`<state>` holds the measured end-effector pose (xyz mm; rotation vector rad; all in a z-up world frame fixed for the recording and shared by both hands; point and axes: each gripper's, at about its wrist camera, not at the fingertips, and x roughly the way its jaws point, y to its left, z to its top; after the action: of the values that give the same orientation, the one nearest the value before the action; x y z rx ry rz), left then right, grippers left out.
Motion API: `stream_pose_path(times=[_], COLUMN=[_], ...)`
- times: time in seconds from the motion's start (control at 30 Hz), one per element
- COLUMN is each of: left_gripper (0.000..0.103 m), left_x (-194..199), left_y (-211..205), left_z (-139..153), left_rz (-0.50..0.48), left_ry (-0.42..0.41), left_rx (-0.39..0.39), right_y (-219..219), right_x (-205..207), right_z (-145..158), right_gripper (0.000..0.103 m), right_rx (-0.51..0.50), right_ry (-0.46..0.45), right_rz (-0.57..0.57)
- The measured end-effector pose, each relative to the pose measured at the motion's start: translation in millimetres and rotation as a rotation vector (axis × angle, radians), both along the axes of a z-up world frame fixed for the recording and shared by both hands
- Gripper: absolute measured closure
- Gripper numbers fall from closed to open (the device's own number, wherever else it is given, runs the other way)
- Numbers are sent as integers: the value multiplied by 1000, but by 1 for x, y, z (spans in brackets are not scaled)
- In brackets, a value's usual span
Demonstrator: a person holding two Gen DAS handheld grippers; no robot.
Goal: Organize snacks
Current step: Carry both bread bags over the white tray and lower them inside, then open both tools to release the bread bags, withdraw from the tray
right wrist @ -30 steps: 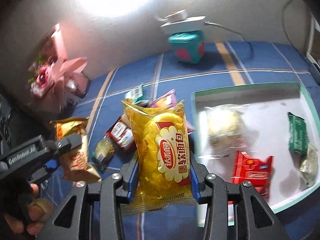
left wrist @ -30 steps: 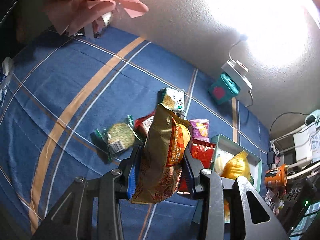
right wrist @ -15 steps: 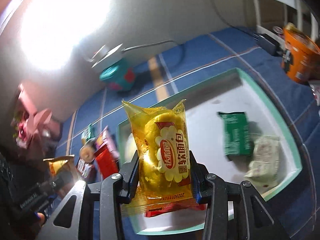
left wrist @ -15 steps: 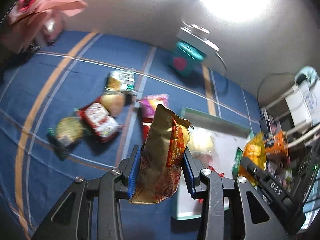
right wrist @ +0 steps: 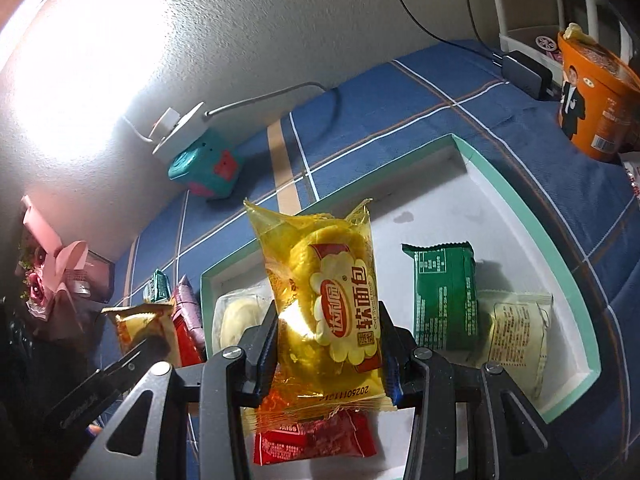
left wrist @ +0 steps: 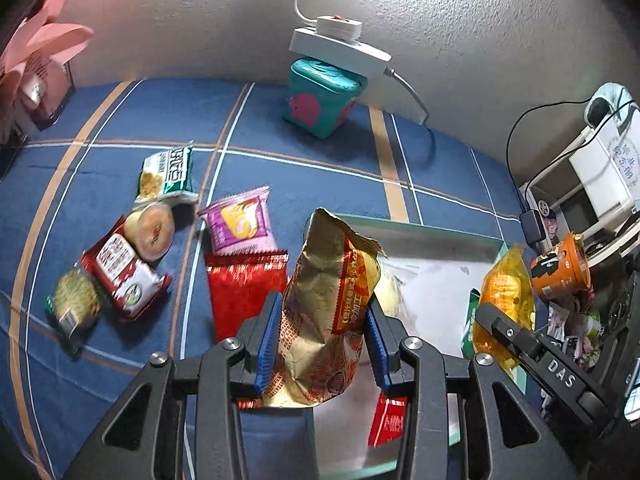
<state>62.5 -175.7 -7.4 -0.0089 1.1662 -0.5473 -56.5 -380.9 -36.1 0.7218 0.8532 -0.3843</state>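
Our left gripper (left wrist: 322,344) clamps a crumpled gold snack bag (left wrist: 328,312) upright between its blue pads at lower centre of the left view, above the near corner of the tray (left wrist: 420,232). Our right gripper (right wrist: 328,354) pinches a yellow bread packet (right wrist: 324,304) at lower centre of the right view, over the tray's white floor. Inside the mint-rimmed tray lie a green packet (right wrist: 444,300), a pale clear-wrapped snack (right wrist: 516,328) touching it, a clear-wrapped bun (right wrist: 236,320) and a red packet (right wrist: 316,440), half hidden under the held bread. At left in the left view, loose snacks lie on the blue cloth (left wrist: 120,120), among them a pink packet (left wrist: 240,224) and a red foil bag (left wrist: 244,284), its lower end cut off by the fingers.
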Motion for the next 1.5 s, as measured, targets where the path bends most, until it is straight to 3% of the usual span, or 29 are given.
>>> stream_pose_path(times=[0.33, 0.73, 0.97, 1.13, 1.27, 1.43, 1.5], left_gripper=[62, 62, 61, 46, 43, 28, 28], left_x=[9, -3, -6, -4, -7, -8, -9], left_y=[-23, -54, -64, -64, -61, -59, -58], left_z=[-19, -37, -44, -44, -37, -24, -19], left_rz=[-32, -121, -135, -134, -138, -138, -140], left_ry=[-6, 33, 28, 42, 38, 33, 28], left_rx=[21, -15, 23, 50, 63, 67, 69], right_y=[-7, -15, -16, -17, -17, -14, -13], right_x=[8, 5, 5, 3, 1, -2, -3], right_z=[-9, -17, -18, -12, -2, 14, 19], right_gripper=[58, 58, 58, 48, 47, 47, 47], right_rx=[-7, -6, -28, -50, -67, -88, -92], right_ry=[14, 43, 70, 85, 77, 63, 53], right_rz=[13, -13, -18, -29, -32, -28, -30])
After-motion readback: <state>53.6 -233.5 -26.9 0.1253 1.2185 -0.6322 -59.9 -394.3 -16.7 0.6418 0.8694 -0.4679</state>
